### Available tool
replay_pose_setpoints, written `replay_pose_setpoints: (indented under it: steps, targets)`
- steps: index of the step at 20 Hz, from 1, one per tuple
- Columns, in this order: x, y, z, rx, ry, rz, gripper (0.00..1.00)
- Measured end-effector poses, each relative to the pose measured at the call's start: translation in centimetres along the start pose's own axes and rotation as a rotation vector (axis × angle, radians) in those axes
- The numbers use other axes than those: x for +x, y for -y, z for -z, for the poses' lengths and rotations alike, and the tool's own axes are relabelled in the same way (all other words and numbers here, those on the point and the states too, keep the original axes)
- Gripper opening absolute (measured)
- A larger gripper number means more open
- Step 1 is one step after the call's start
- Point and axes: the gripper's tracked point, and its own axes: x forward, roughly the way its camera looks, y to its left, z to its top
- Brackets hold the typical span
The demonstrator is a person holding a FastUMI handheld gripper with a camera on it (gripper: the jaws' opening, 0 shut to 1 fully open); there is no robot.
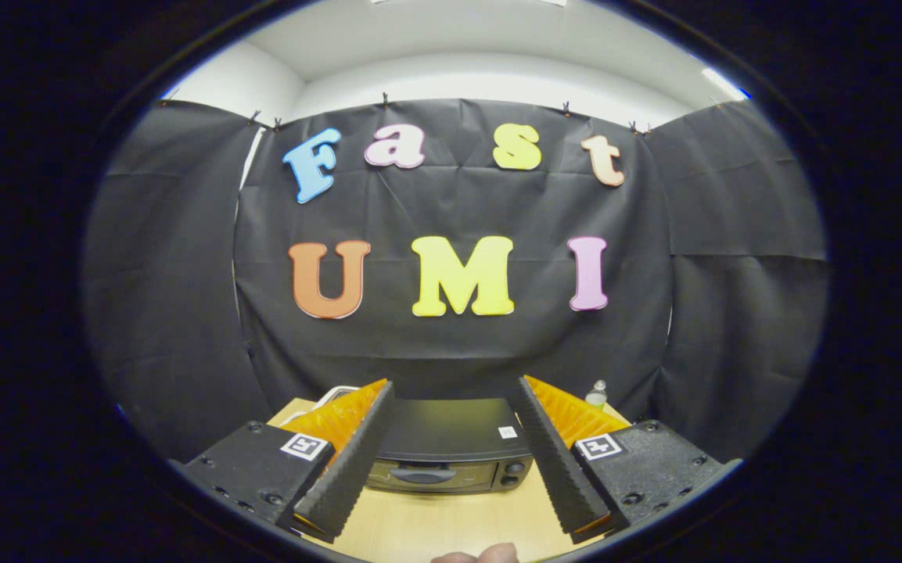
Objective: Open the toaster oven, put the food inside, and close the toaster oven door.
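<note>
A wooden table (451,524) is seen bearing the oven (451,446), set beyond the fingers with its door shut; what is inside cannot be told. The gripper (451,391) is held wide open and empty, aimed at the oven. A bottle (597,393) stands behind.

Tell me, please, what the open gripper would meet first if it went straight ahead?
Probably the black toaster oven on the light wooden table: it sits just ahead between the gripper's spread fingers, door closed. Depth is unclear.
</note>
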Motion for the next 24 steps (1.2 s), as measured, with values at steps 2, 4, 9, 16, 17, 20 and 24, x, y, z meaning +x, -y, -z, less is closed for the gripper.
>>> replay_pose_setpoints:
  steps: [2,4,9,16,17,20,24]
  targets:
    - [-1.2,-0.4,-0.2,0.011,0.006,-0.006,1.0]
    - [-2.1,-0.4,-0.2,0.032,0.012,0.006,1.0]
    - [-3.6,-0.3,0.5,0.024,0.025,0.019,1.0]
    - [-3.6,-2.0,1.8,0.028,0.008,-0.025,1.0]
    - [-3.6,-2.2,1.9,0.025,0.006,-0.026,1.0]
    - [-3.7,-2.6,1.8,0.008,0.017,-0.024,1.0]
    - [-3.6,-3.2,2.2,0.018,0.012,-0.026,1.0]
